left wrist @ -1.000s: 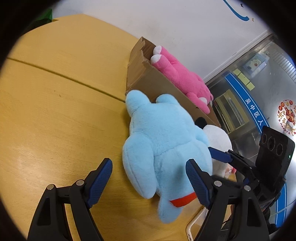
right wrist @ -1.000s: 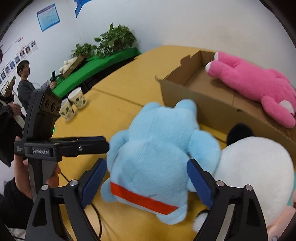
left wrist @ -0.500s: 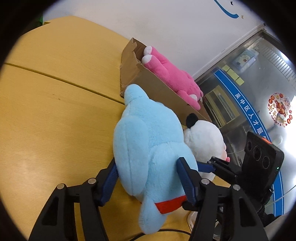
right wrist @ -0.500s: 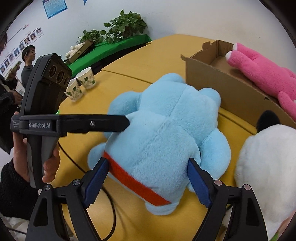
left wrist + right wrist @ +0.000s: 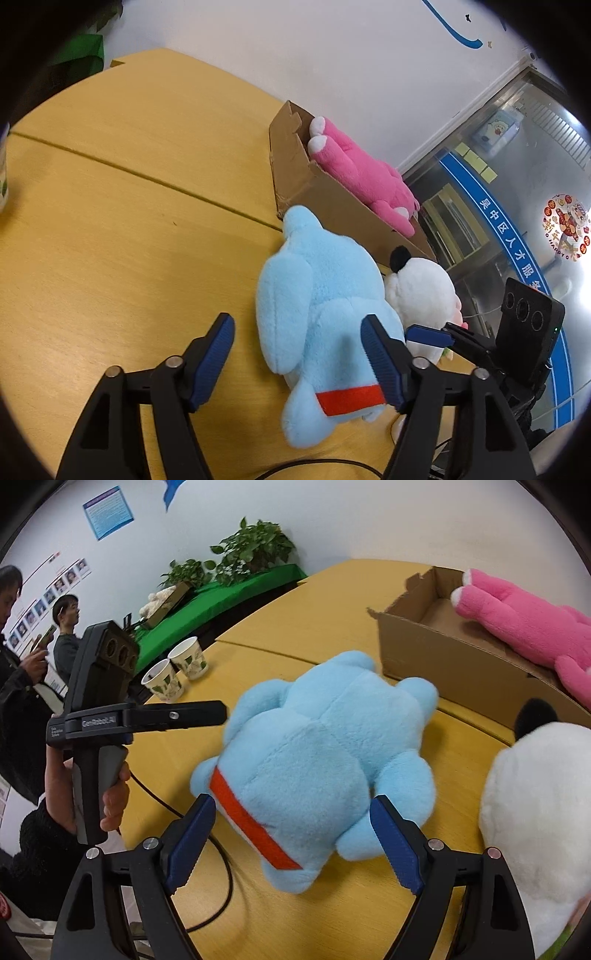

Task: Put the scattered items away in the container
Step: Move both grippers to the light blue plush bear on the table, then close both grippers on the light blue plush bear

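Left gripper (image 5: 297, 360) released blue plush (image 5: 325, 306) (fingers apart).

The right gripper (image 5: 295, 843) is spread wide at six o'clock, its blue fingers (image 5: 397, 843) flanking a light-blue plush toy with a red band (image 5: 321, 753) on the yellow wooden desk (image 5: 288, 627). At two o'clock, a brown cardboard box (image 5: 458, 664) holds a pink plush toy (image 5: 524, 620).

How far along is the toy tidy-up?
Done: pink plush lies in the cardboard box. In hand: nothing gripped; the left gripper and right gripper are open around the blue plush. Left: blue plush and white plush, both on the table.
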The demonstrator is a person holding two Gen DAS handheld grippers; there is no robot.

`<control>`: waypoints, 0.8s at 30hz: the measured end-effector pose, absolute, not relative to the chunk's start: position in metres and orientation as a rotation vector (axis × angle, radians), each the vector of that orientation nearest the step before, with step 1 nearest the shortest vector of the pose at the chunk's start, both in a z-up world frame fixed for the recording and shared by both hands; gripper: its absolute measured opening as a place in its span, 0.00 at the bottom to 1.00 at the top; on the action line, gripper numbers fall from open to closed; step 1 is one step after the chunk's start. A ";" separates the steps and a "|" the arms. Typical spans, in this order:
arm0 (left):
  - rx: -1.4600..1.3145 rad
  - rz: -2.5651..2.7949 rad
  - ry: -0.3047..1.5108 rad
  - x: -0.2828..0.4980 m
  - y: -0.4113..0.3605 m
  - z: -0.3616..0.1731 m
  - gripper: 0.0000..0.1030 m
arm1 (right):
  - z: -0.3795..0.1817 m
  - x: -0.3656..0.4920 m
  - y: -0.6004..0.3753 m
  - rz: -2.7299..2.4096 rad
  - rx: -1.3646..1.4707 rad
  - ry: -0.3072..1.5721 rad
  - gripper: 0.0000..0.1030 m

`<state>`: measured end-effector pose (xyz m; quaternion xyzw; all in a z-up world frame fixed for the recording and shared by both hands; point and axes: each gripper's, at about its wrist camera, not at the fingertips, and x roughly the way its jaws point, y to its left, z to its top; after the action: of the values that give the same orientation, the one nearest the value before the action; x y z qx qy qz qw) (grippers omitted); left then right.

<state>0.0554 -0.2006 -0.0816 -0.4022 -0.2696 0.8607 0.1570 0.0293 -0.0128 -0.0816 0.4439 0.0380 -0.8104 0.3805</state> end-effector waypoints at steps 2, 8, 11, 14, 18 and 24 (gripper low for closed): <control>-1.163 2.466 -0.740 0.050 -0.199 -0.079 0.71 | -0.079 0.027 -0.006 -2.091 1.133 0.063 0.88; -1.210 2.449 -0.661 0.027 -0.194 -0.080 0.71 | -0.094 0.004 0.009 -2.150 1.220 -0.148 0.93; -1.260 2.457 -0.600 0.015 -0.193 -0.089 0.71 | -0.108 -0.007 0.012 -2.180 1.290 -0.259 0.95; -1.337 2.460 -0.544 0.008 -0.191 -0.102 0.69 | -0.112 -0.011 0.011 -2.179 1.287 -0.295 0.95; -1.350 2.450 -0.558 0.008 -0.192 -0.112 0.62 | -0.109 -0.008 0.005 -2.186 1.270 -0.248 0.95; -1.362 2.455 -0.552 0.007 -0.195 -0.114 0.40 | -0.096 -0.003 0.005 -2.200 1.215 -0.216 0.95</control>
<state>0.0071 -0.1955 -0.1141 -0.4713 -0.1911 0.8496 0.1395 -0.0035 0.0049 -0.0956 0.4586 -0.0817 -0.8308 0.3045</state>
